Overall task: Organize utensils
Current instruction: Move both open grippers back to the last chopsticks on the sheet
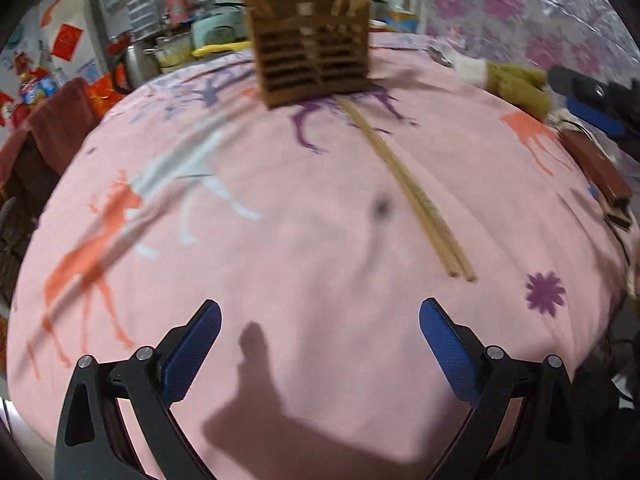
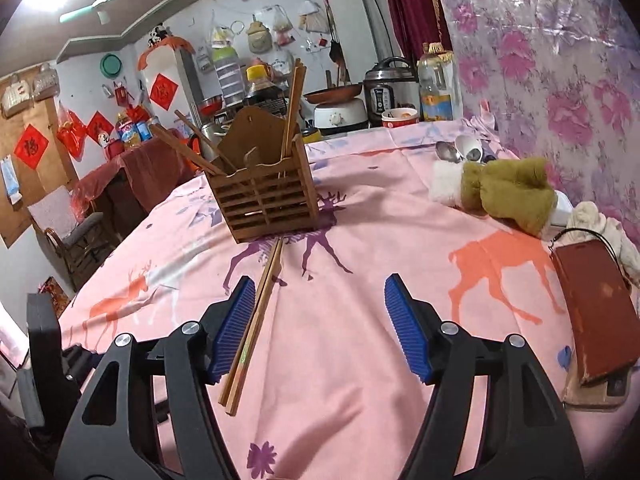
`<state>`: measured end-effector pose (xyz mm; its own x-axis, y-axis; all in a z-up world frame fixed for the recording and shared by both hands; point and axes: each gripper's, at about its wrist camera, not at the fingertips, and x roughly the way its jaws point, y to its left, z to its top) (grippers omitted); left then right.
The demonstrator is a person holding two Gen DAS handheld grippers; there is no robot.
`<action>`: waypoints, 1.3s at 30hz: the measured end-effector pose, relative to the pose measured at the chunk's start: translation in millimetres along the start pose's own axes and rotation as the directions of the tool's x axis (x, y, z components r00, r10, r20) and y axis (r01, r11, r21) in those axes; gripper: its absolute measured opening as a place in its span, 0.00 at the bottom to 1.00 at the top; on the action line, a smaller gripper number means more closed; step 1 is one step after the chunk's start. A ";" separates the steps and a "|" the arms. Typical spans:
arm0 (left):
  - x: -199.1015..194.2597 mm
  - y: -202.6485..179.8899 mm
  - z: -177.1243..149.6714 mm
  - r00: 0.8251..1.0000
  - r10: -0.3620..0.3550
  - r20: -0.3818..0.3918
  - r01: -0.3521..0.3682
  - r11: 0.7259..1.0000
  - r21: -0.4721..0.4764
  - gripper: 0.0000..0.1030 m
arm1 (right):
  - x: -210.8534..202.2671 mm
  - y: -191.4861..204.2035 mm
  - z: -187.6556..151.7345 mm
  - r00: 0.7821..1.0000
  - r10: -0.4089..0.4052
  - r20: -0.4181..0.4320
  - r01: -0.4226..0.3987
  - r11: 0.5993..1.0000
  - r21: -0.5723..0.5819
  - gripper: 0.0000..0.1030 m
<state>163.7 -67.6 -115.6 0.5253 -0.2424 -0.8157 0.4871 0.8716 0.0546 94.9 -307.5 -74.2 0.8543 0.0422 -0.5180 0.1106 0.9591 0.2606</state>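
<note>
While both hand-held grippers (image 1: pixel 320 340) (image 2: pixel 320 320) gape wide, chopsticks (image 2: pixel 256 316) lie before the holder (image 2: pixel 264 204), spoons (image 2: pixel 456 150) seemingly behind a cloth (image 2: pixel 508 192).

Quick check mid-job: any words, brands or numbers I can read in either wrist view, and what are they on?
"福": red diamond paper on the brown wall board.
Red diamond on the white fridge: one character, too blurred to read.
Rice cooker panel, oil bottle label, packets: too small.
Chopsticks, wooden holder: no readable text.
</note>
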 end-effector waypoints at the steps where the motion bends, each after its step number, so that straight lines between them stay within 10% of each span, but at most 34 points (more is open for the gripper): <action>1: 2.9 -6.1 0.4 1.000 -0.004 -0.005 0.004 1.000 0.014 0.95 | 0.3 -1.9 -0.7 1.000 0.005 0.000 -0.005 1.000 0.007 0.64; 39: 28.0 -19.0 15.8 1.000 -0.015 0.018 0.016 0.999 -0.040 0.96 | 19.4 4.0 -13.5 0.996 0.032 -0.082 -0.032 0.999 0.007 0.70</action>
<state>180.2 -97.7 -130.4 0.5301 -0.2633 -0.8060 0.4669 0.8841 0.0183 105.1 -299.1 -94.2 0.8131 0.0960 -0.5742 0.0867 0.9553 0.2825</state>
